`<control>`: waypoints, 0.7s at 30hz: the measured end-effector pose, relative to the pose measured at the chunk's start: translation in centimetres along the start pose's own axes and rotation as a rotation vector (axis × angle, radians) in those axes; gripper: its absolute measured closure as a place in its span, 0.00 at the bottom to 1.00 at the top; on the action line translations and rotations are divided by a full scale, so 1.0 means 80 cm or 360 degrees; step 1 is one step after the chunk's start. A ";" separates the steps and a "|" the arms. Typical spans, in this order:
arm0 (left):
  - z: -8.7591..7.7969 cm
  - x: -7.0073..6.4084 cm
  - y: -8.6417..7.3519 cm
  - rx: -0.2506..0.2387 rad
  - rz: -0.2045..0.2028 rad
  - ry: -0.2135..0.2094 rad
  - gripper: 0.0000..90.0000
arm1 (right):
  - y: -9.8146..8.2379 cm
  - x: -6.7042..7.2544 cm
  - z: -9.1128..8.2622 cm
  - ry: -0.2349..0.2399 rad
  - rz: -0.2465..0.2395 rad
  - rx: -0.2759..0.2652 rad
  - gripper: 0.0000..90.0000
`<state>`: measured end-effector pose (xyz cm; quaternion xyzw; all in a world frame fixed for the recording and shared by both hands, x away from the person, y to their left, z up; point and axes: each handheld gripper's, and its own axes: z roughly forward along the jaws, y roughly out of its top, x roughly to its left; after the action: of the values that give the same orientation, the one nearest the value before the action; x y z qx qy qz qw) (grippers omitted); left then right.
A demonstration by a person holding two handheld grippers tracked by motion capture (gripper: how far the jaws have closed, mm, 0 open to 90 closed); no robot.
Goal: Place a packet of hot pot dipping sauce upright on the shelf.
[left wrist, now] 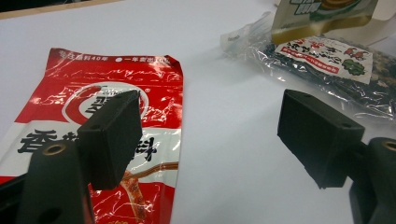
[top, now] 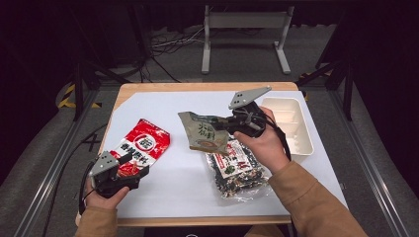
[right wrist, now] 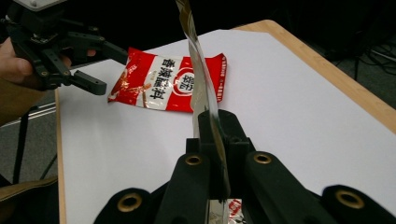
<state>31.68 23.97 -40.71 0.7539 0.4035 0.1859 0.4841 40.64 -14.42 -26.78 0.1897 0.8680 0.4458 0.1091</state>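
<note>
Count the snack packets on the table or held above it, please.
3. A red and white foil packet lies flat at the left; a clear plastic packet of dark bits lies at the right; an olive-green pouch is gripped in the right claw above it.

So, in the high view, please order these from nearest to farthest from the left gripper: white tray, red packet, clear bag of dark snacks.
From the left gripper:
1. red packet, directly ahead of its jaws, at table left.
2. clear bag of dark snacks, right of centre.
3. white tray, at the far right edge.
</note>
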 end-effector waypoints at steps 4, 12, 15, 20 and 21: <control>0.000 0.000 0.000 0.0006 0.0002 0.0002 0.25 | 0.001 -0.008 -0.012 -0.0040 -0.0030 -0.0011 0.99; 0.001 0.000 0.000 0.0017 0.0014 0.0009 0.25 | 0.001 -0.025 -0.036 -0.0105 -0.0042 -0.0018 0.99; 0.002 0.000 0.000 0.0018 0.0017 0.0010 0.25 | -0.002 -0.034 -0.046 -0.0128 -0.0034 -0.0026 0.99; 0.001 0.000 -0.001 0.0018 0.0013 0.0017 0.25 | -0.007 -0.051 -0.062 -0.0141 -0.0046 -0.0040 0.99; 0.001 0.000 -0.001 0.0019 0.0012 0.0017 0.25 | -0.008 -0.054 -0.066 -0.0147 -0.0051 -0.0040 0.99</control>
<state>31.67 23.95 -40.84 0.7571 0.4044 0.1895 0.4767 42.52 -20.48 -24.20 0.1946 0.8593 0.4456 0.1585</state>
